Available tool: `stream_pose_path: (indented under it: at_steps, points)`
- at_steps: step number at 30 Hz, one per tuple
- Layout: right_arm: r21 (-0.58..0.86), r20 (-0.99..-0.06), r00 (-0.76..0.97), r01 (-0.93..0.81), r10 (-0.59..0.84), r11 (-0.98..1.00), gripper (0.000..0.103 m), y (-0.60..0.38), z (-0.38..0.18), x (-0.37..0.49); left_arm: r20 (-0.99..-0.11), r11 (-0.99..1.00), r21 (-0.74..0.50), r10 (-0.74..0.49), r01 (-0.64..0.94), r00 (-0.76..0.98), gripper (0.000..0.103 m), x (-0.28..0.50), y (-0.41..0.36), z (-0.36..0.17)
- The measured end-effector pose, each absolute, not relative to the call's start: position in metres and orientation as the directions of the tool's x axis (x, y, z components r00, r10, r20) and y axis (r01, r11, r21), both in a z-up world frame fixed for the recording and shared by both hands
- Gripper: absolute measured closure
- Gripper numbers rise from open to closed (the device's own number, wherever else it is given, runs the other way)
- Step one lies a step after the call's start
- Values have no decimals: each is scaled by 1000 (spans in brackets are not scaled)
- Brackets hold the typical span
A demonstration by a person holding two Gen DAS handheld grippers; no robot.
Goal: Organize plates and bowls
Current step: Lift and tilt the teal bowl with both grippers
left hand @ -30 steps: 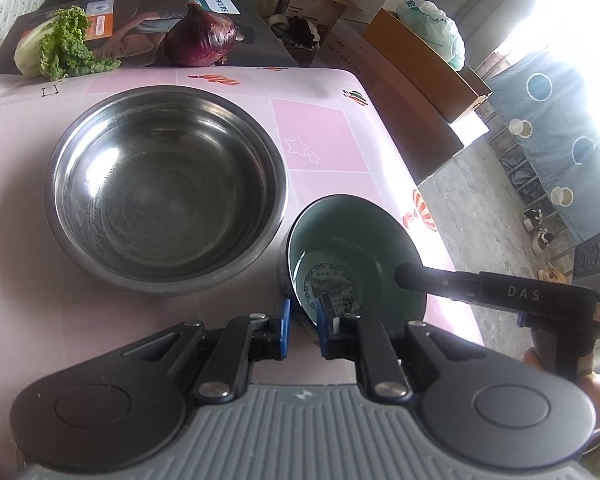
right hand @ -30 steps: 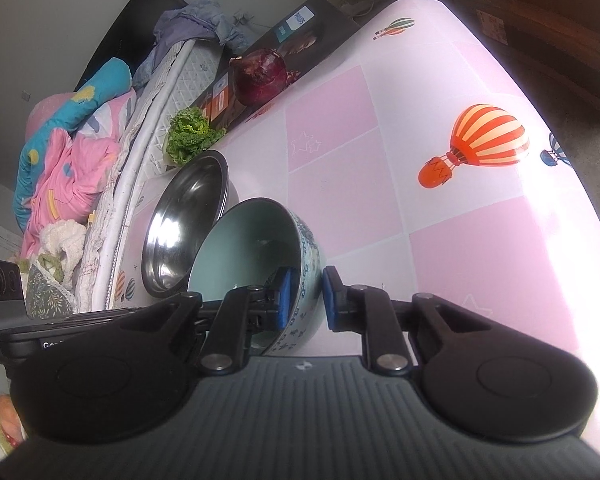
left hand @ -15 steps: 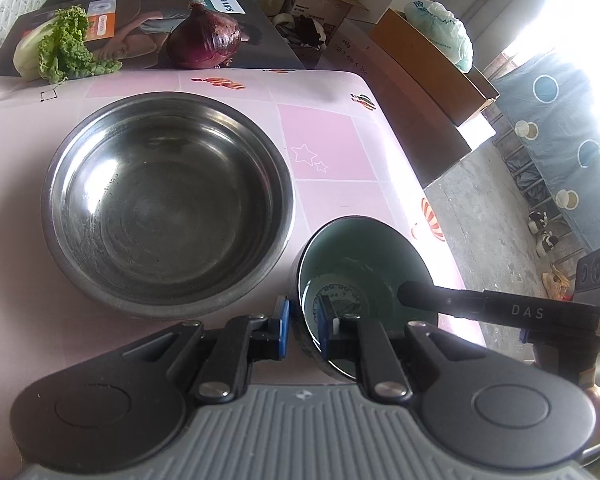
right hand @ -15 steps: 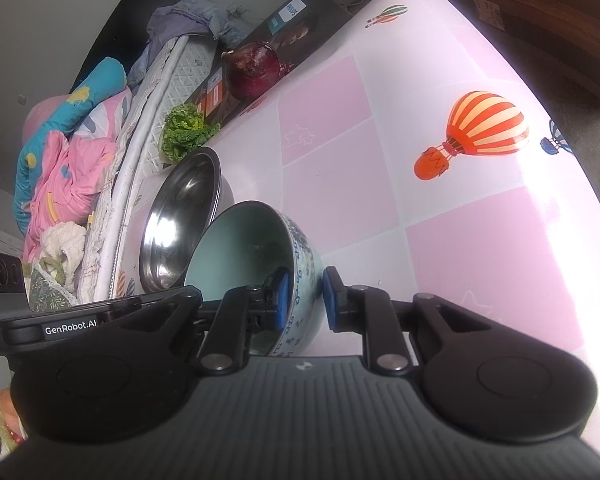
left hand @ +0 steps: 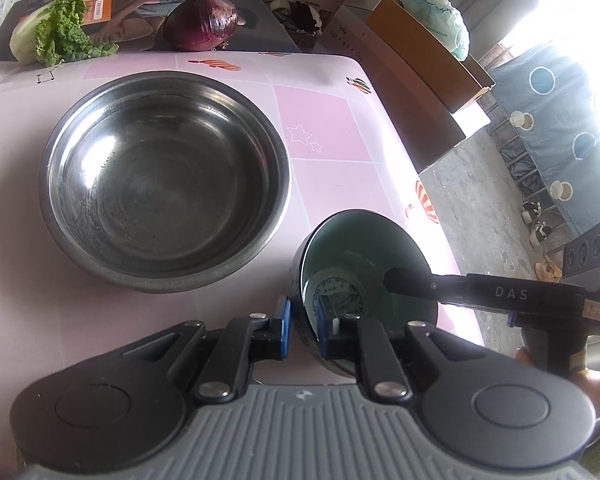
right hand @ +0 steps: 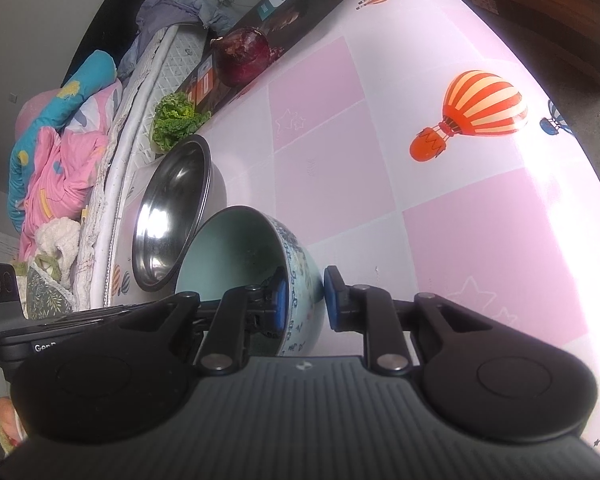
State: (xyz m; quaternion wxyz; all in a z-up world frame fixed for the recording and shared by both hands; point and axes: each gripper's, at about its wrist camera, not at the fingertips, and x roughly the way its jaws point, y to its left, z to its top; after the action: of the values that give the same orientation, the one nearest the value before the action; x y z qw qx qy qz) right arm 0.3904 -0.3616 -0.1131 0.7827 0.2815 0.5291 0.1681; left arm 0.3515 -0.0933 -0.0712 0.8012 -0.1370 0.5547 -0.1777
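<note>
A small ceramic bowl (left hand: 364,248) with a teal inside and blue-patterned outside (right hand: 300,280) sits between both grippers, tilted, at the table's near right corner. My left gripper (left hand: 302,320) is shut on its near rim, one pad outside and one inside. My right gripper (right hand: 306,300) is shut on the opposite wall, and its black finger (left hand: 420,282) reaches into the bowl from the right. A large steel bowl (left hand: 164,176) stands empty on the pink table (left hand: 320,128), just left of the ceramic bowl. In the right wrist view the steel bowl (right hand: 172,208) lies right behind it.
A red onion (left hand: 202,20) and a lettuce head (left hand: 56,36) lie on a flat dark box (left hand: 140,12) at the table's far edge. The table's right edge drops to the floor beside a cardboard box (left hand: 420,52). Bedding (right hand: 60,140) lies beyond the far side.
Both grips stay on the ceramic bowl. It has shifted slightly toward the table's near right corner, a bit farther from the steel bowl's rim.
</note>
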Motion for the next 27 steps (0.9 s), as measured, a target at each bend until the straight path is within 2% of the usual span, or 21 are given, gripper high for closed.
stream_pose_path:
  at_steps: [27]
  points:
    - [649, -728, 344, 65, 594, 758, 82, -357, -129, 397, -872, 905, -414, -426, 99, 243, 89, 377, -105, -95]
